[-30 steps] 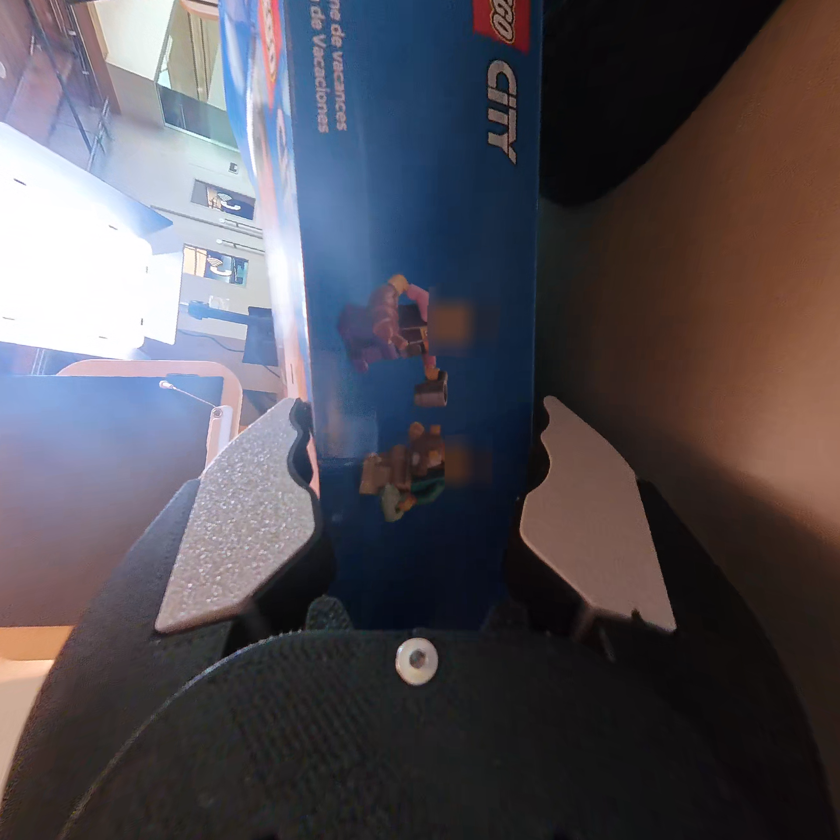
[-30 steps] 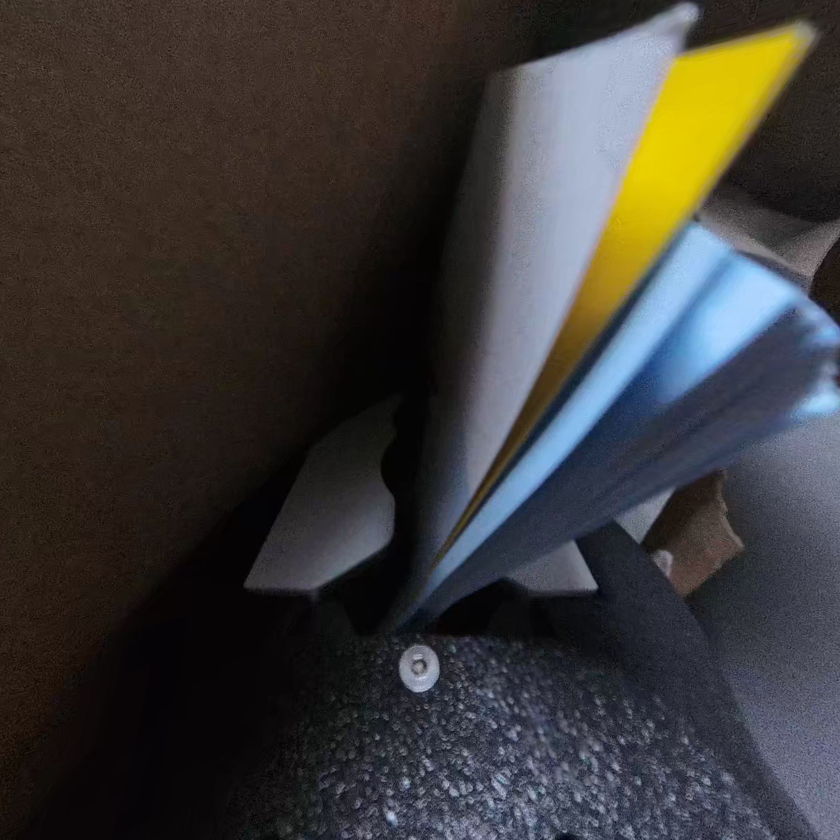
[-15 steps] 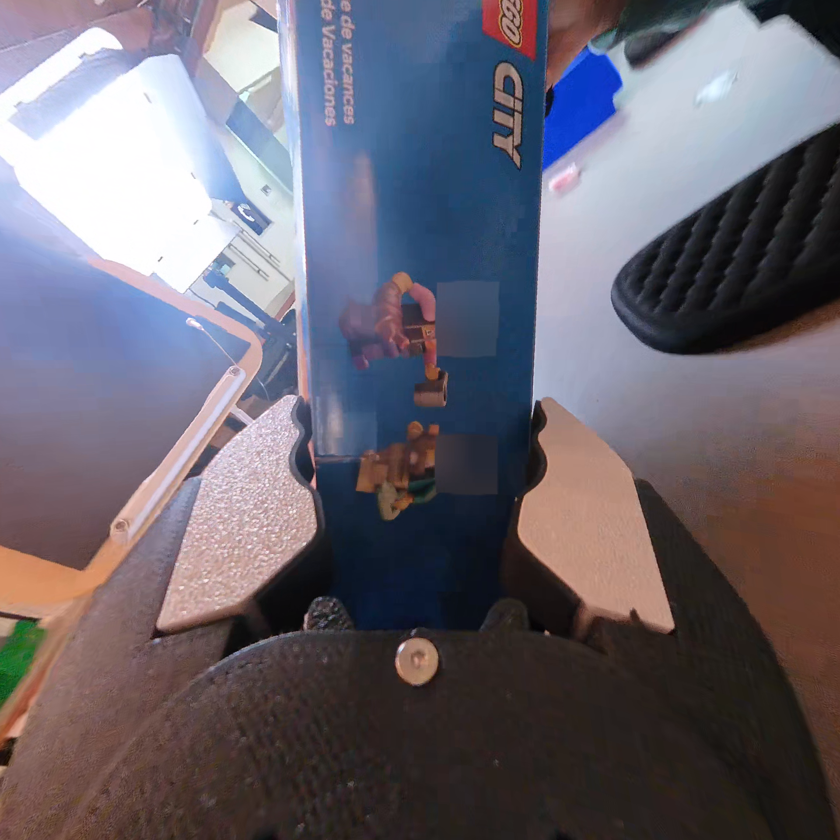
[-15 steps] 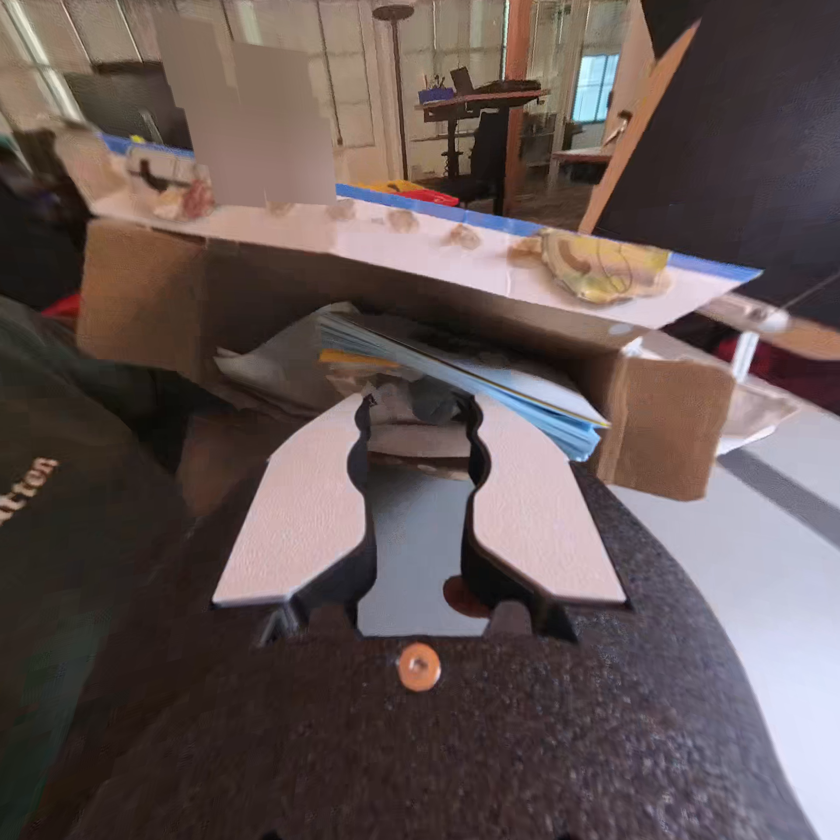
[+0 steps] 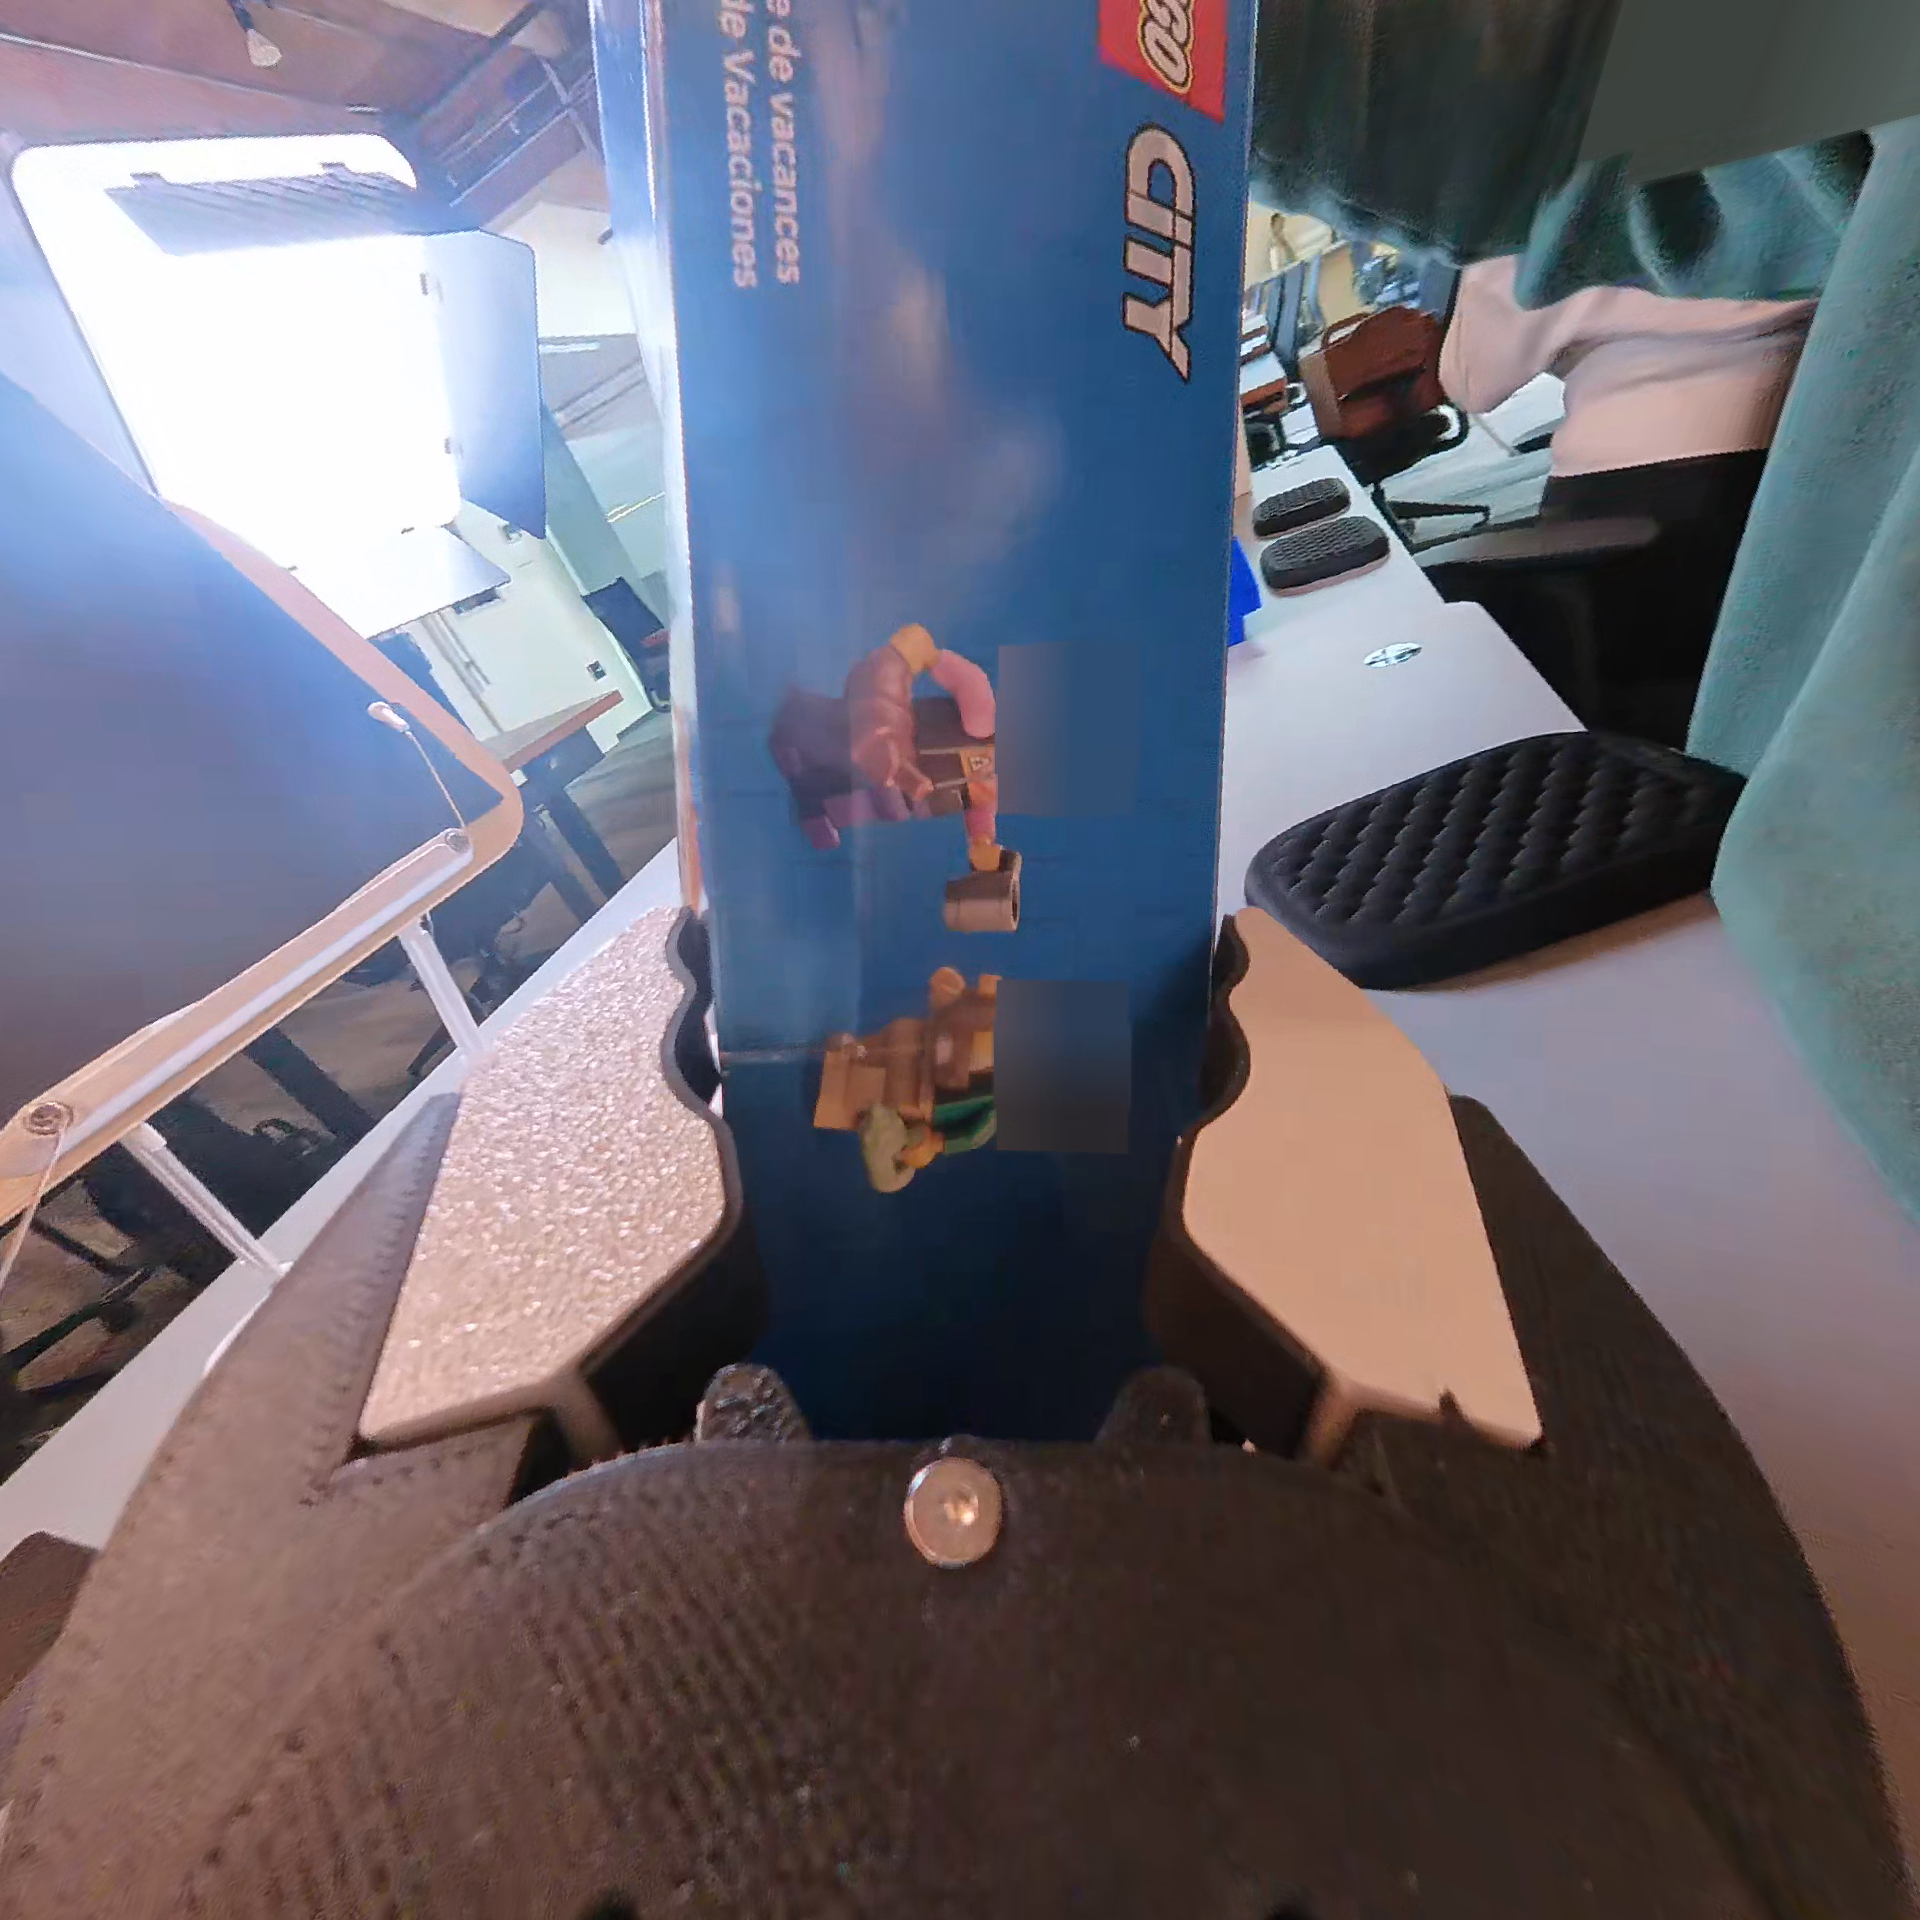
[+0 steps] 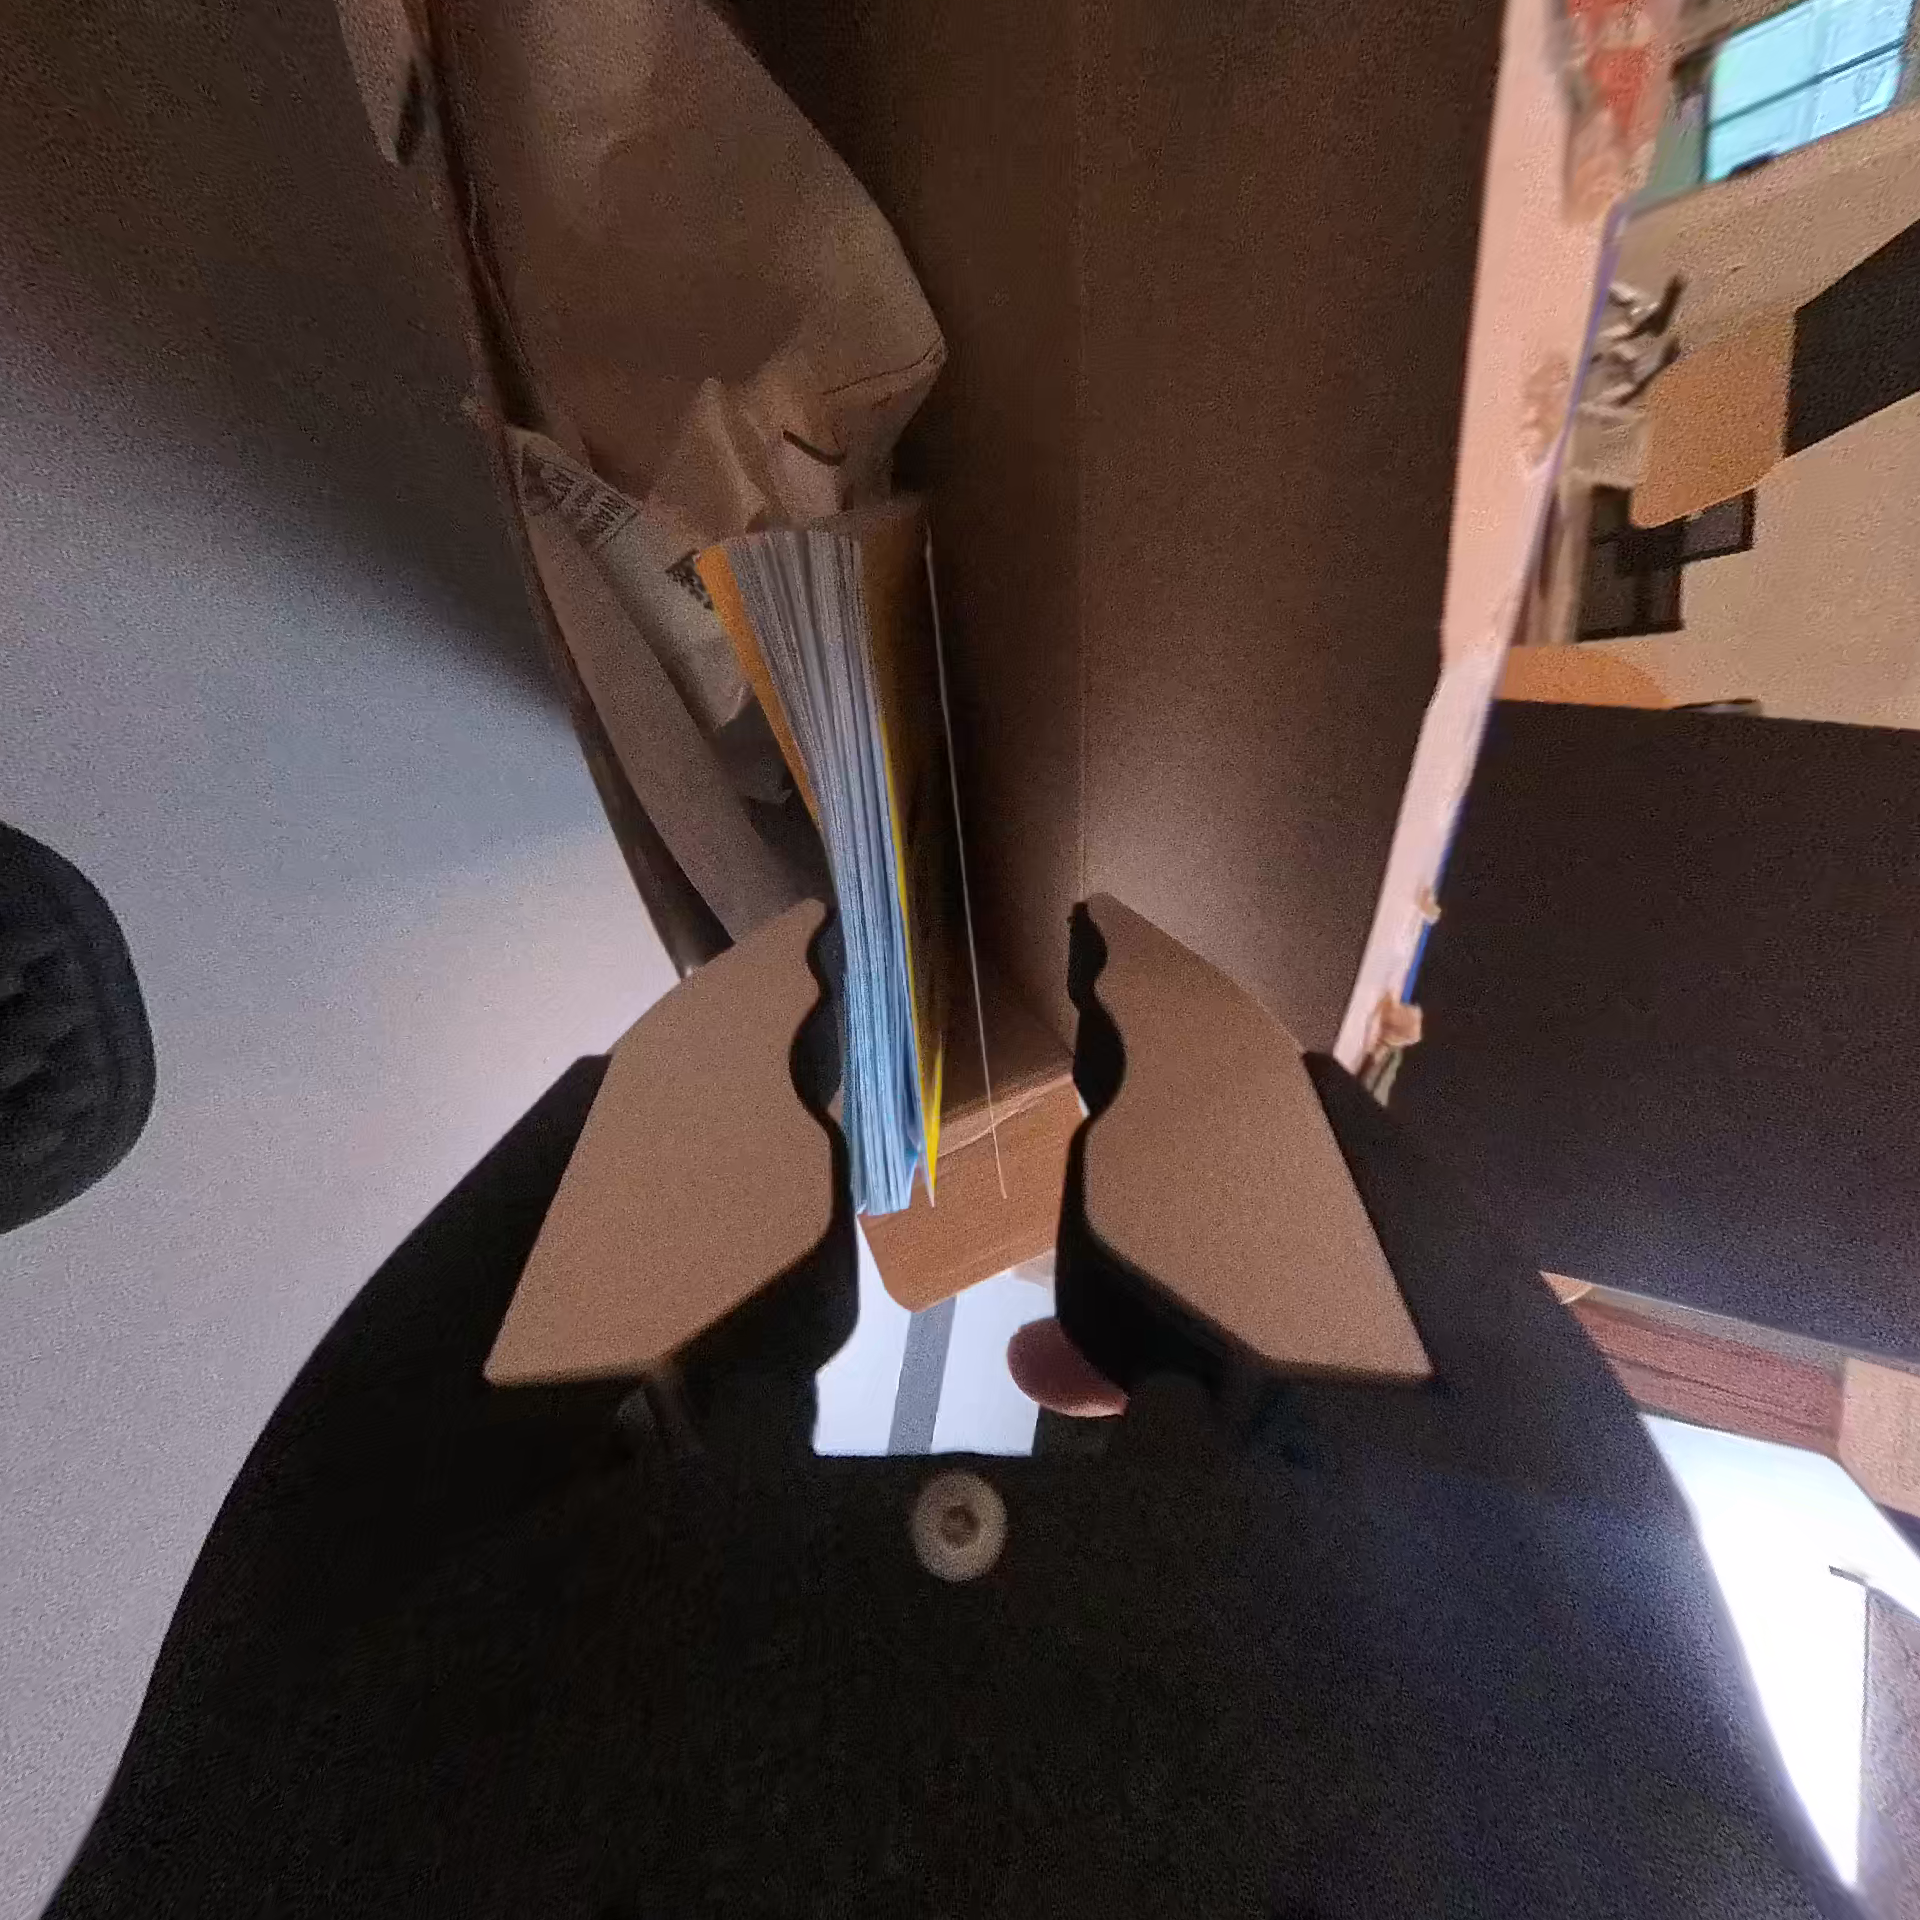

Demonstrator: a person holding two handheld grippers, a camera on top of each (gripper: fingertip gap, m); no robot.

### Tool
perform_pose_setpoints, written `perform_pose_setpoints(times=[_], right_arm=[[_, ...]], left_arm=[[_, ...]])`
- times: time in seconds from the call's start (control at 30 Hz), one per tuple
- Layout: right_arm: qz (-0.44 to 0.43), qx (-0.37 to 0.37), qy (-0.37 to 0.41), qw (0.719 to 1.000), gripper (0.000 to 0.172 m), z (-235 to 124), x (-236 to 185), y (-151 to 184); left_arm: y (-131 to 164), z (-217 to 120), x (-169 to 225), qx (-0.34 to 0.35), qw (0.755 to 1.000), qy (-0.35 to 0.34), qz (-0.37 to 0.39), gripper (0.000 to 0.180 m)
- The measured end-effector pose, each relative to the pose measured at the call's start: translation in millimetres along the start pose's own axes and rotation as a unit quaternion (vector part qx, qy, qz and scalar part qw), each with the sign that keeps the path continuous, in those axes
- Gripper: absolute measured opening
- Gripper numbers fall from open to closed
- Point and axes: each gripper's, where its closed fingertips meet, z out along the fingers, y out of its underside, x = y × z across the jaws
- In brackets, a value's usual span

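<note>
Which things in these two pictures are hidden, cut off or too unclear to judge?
- Left wrist view: the blue toy box, clamped in the left gripper, is cut off by the top edge; its other faces are hidden.
- Right wrist view: the booklet reaches between the right gripper fingers; whether it touches the left one is unclear.
- The cardboard box interior is dark; the crumpled paper hides what lies deeper.

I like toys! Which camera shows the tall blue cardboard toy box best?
The left wrist view: the tall blue cardboard toy box fills its middle, clamped by the left gripper. The right wrist view shows only its brown inside.
</note>
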Motion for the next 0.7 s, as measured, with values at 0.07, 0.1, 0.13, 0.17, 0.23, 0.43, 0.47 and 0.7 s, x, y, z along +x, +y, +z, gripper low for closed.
perform_pose_setpoints(times=[0.07, 0.1, 0.13, 0.17, 0.23, 0.43, 0.47, 0.7], right_arm=[[-0.018, -0.033, -0.033, 0.999, 0.04, 7.9, 0.9, -1.9], [-0.038, -0.042, -0.039, 0.998, 0.035, 11.9, 2.0, -4.8], [-0.059, -0.052, -0.045, 0.996, 0.022, 15.6, 2.4, -7.7], [-0.075, -0.067, -0.054, 0.993, 0.008, 19.9, 1.8, -11.3], [-0.092, -0.094, -0.078, 0.988, 0.005, 25.7, 4.6, -15.9], [-0.12, -0.174, -0.2, 0.957, 0.005, 79.7, -35.0, -17.5], [-0.102, -0.174, -0.212, 0.956, 0.005, 83.6, -33.6, -19.9], [-0.098, -0.294, -0.285, 0.907, 0.009, 106.0, -39.2, -3.3]], left_arm=[[-3.7, -2.7, 1.0, 0.01, 1.0, 0.01, -0.012, 0.093], [-5.2, -3.8, 2.1, 0.015, 1.0, 0.016, -0.02, 0.093], [-6.4, -4.4, 3.9, 0.021, 0.999, 0.022, -0.027, 0.093], [-7.4, -4.9, 6.0, 0.027, 0.999, 0.028, -0.035, 0.093], [-9.4, -5.6, 9.8, 0.042, 0.997, 0.041, -0.056, 0.093], [4.9, 0.4, 24.8, 0.034, 0.99, 0.085, -0.106, 0.094], [13.5, 0.2, 26.6, 0.018, 0.99, 0.086, -0.107, 0.095], [37.1, -1.7, 22.7, 0.004, 0.983, 0.096, -0.155, 0.098]])
